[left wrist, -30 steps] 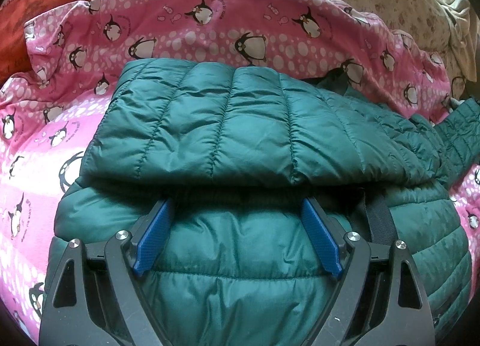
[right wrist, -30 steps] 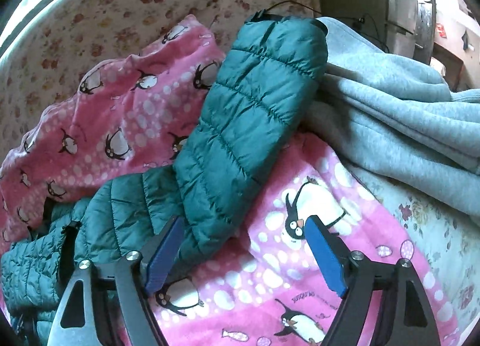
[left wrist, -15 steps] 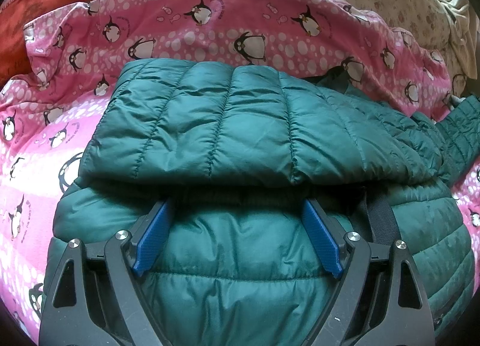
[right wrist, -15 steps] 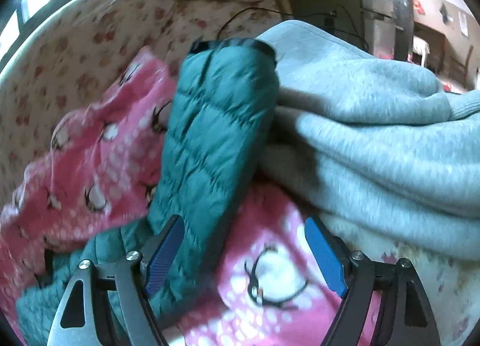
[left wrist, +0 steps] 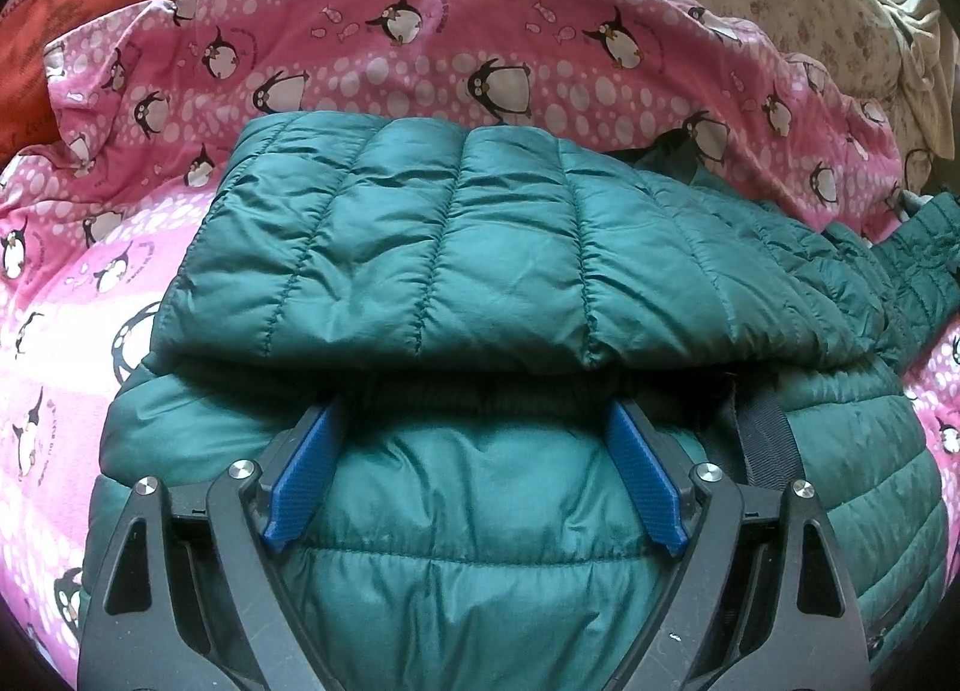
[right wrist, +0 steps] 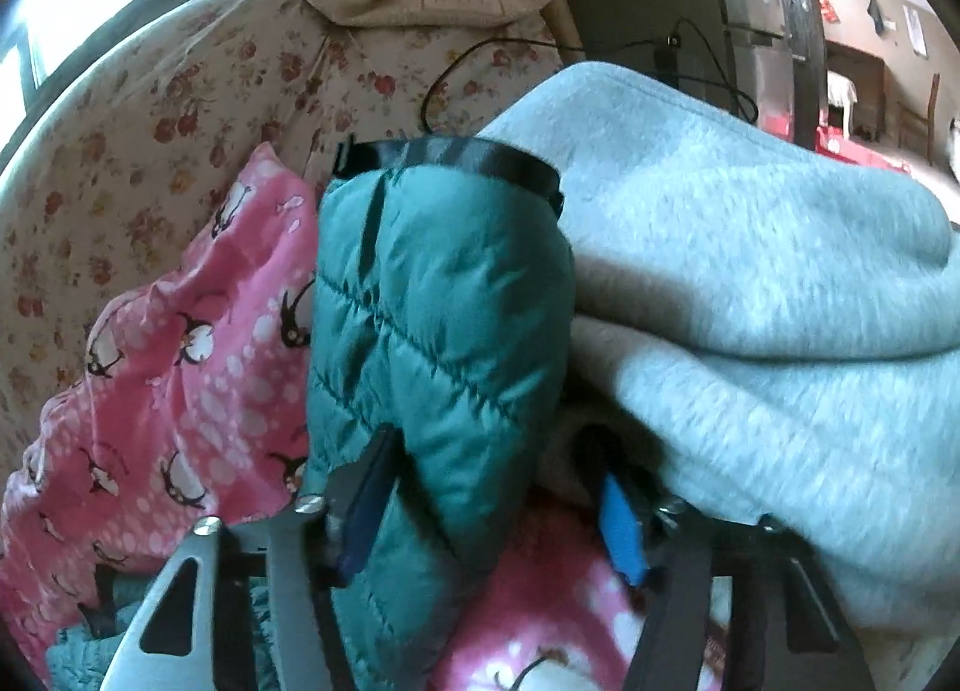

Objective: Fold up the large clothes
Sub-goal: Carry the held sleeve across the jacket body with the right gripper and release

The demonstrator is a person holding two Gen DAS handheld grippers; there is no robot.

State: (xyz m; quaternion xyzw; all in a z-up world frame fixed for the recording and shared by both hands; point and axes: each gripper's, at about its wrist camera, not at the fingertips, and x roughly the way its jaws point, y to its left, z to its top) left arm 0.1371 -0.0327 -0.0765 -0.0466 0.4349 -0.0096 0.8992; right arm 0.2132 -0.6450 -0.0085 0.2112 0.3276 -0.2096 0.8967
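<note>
Right wrist: hand-held gripper [right wrist: 492,505] astride sleeve [right wrist: 438,331]

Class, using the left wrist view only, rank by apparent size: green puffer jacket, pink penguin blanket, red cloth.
1. green puffer jacket, though nearest the camera
2. pink penguin blanket
3. red cloth, partly cut off

Green quilted sleeve [right wrist: 438,325] between the right gripper's [right wrist: 492,505] spread jaws — grey sweatshirt [right wrist: 750,295] alongside, touching.
</note>
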